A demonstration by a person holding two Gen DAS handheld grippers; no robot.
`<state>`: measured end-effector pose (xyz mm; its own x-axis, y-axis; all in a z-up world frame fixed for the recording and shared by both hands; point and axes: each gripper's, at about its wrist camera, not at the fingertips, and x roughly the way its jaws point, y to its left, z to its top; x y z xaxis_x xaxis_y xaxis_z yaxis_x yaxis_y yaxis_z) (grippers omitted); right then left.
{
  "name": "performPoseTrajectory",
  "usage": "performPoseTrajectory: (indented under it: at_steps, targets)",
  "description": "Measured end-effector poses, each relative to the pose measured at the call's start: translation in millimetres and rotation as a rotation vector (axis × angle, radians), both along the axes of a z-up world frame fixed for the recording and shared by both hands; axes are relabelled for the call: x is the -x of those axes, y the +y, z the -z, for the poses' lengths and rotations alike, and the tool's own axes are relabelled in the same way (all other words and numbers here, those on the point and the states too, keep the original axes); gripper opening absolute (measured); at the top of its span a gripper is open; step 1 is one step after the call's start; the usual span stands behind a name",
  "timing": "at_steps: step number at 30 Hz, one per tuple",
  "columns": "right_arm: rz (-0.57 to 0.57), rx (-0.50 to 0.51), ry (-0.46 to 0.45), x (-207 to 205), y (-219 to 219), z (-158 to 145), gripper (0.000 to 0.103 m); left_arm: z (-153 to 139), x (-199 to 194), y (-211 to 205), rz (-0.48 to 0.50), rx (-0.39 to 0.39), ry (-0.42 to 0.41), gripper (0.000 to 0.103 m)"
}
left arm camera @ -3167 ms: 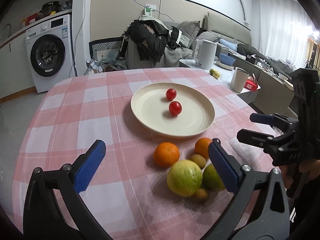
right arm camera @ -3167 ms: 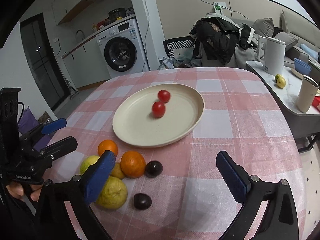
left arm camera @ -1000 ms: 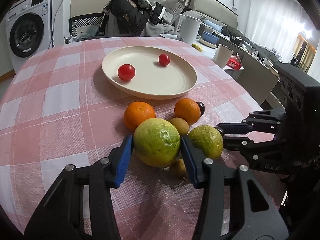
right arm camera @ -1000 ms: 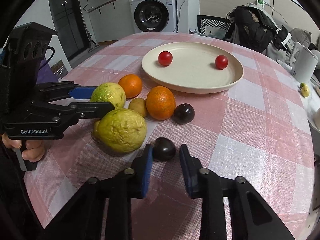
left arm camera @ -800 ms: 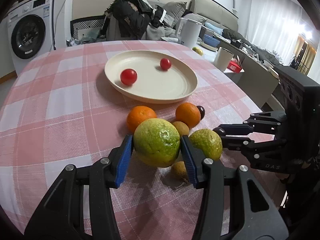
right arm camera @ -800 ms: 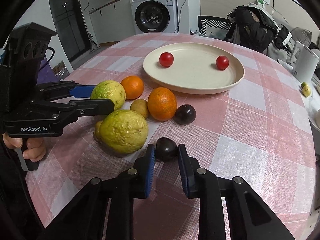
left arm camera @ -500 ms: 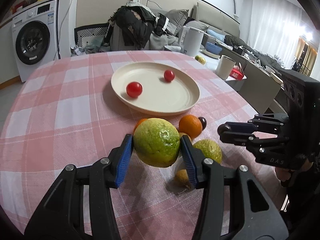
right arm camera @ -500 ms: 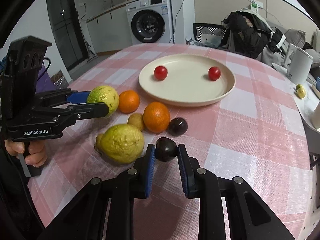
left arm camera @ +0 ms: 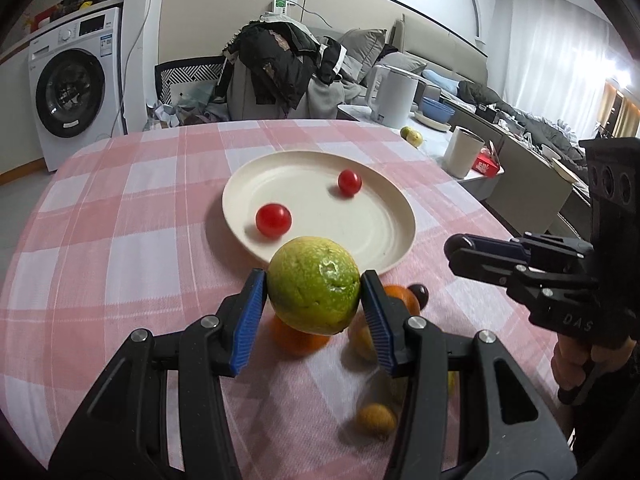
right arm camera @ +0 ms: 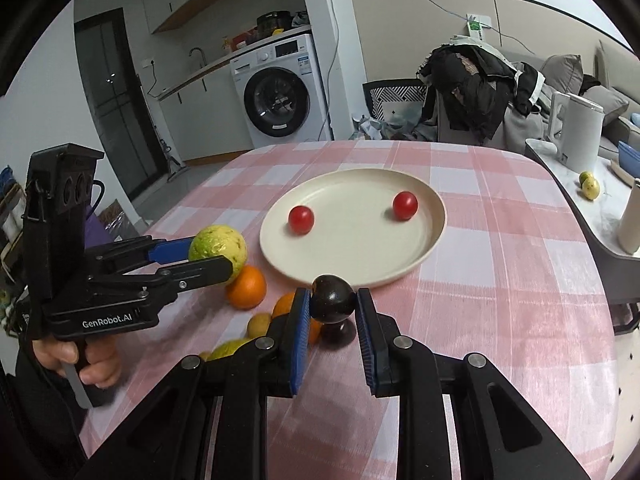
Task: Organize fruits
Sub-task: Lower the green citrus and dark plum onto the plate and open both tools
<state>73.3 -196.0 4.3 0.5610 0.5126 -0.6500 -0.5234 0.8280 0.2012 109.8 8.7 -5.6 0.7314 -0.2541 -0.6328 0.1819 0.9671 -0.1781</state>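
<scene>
My left gripper point(left arm camera: 313, 294) is shut on a large yellow-green citrus fruit point(left arm camera: 313, 286), lifted off the cloth just short of the cream plate point(left arm camera: 384, 256). My right gripper point(right arm camera: 333, 304) is shut on a small dark plum point(right arm camera: 333, 299), also raised near the plate point(right arm camera: 436, 220). Two red cherry tomatoes point(left arm camera: 273, 220) point(left arm camera: 349, 183) lie in the plate. On the cloth below stay two oranges point(right arm camera: 247, 287) point(left arm camera: 400, 298), another dark plum point(left arm camera: 419, 293), small brownish fruits point(right arm camera: 258, 325) and a second green citrus point(right arm camera: 228, 350). The left gripper point(right arm camera: 212, 258) with its fruit also shows in the right wrist view.
The round table wears a pink and white checked cloth point(left arm camera: 120, 240). A side counter at the right carries a white kettle point(left arm camera: 396, 98), a mug point(left arm camera: 462, 156) and two small yellow fruits point(left arm camera: 412, 135). A washing machine point(left arm camera: 72, 92) and a clothes-draped chair point(left arm camera: 276, 72) stand behind.
Both grippers have risen off the cloth with their fruit and tilted up toward the plate. The green citrus and the dark plum now hang above the remaining pile.
</scene>
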Motion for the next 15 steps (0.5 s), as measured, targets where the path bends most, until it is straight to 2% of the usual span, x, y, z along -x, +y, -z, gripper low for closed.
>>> performPoseTrajectory:
  at_steps: [15]
  targets:
    - [0.019, -0.016, 0.018, -30.7, 11.7, 4.7, 0.024, 7.0, -35.3, -8.2, -0.012, -0.036, 0.009, 0.045]
